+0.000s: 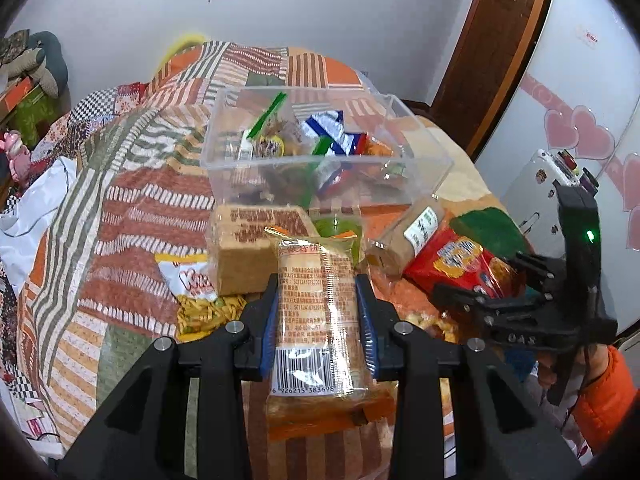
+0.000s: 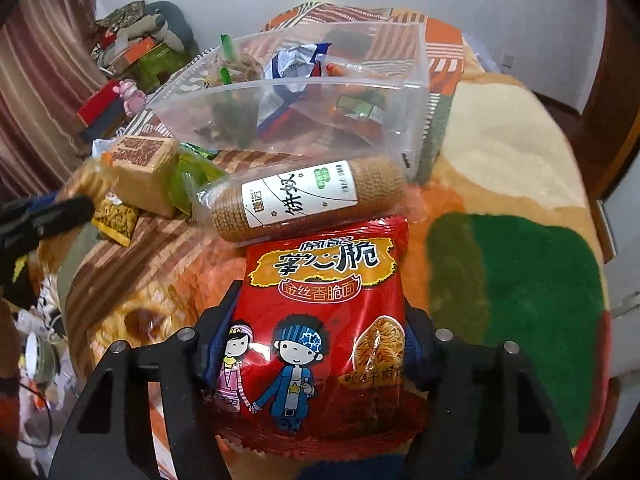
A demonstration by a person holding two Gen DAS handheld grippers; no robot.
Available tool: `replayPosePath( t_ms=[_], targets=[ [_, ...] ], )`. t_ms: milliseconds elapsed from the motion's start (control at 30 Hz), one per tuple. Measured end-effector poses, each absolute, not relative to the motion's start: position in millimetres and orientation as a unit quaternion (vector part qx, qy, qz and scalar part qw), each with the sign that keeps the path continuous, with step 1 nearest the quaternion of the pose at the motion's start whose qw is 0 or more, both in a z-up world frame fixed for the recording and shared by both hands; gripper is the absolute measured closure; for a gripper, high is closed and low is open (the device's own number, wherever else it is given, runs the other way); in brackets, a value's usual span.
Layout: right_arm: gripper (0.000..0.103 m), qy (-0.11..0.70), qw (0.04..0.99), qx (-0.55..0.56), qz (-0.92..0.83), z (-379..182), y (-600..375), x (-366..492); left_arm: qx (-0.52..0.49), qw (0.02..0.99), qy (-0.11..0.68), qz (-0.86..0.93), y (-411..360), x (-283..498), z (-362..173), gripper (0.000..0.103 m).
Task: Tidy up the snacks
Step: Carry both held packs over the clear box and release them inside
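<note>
Gripping biscuit pack (image 1: 318,312) lengthwise, left tool (image 1: 318,316), barcode end nearest

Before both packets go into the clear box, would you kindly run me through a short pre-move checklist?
1. Left gripper shut on the biscuit packet: ok.
2. Right gripper shut on the red noodle bag: ok.
3. Clear box open on top: ok.
4. Room left inside the box: ok, its near half looks mostly free.
5. Path to the box: not ok, the round cracker roll lies in front.
6. Grip firmness on the red bag: cannot tell.
</note>
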State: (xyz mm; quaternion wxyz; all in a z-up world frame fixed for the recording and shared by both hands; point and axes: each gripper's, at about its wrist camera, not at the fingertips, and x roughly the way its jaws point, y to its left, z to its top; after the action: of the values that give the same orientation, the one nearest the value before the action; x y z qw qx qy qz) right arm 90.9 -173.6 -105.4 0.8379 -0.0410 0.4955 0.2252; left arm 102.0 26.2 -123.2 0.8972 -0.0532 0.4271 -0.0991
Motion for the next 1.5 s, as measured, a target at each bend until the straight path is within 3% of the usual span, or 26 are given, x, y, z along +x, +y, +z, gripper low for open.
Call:
replayPosePath(
  t_ms=[467,933,1233,1500],
  targets=[
    [0.039,0.399,0.889,0.002,0.226,-25.4,-195.4,89.8,-0.068,0.922,0.373,-0.072,40.7,127.8,-78.0,0.069],
    [0.039,0.333,0.913,0.029,0.232,10.6,-166.5,142.5,-0.069,0.935,0.346,-0.048,53.2,186.9,-47.9,0.068],
    [0.039,0.336,0.914,0.039,0.225,3.8,-155.4,180.2,-0.06,0.932,0.357,-0.028,59.9,237.8,-57.4,0.068],
    [0.039,0.385,0.896,0.035,0.216,-31.3,-146.6,219.9,-0.051,0.92,0.389,-0.018,60.8,287.0,-86.9,0.068]
  ],
)
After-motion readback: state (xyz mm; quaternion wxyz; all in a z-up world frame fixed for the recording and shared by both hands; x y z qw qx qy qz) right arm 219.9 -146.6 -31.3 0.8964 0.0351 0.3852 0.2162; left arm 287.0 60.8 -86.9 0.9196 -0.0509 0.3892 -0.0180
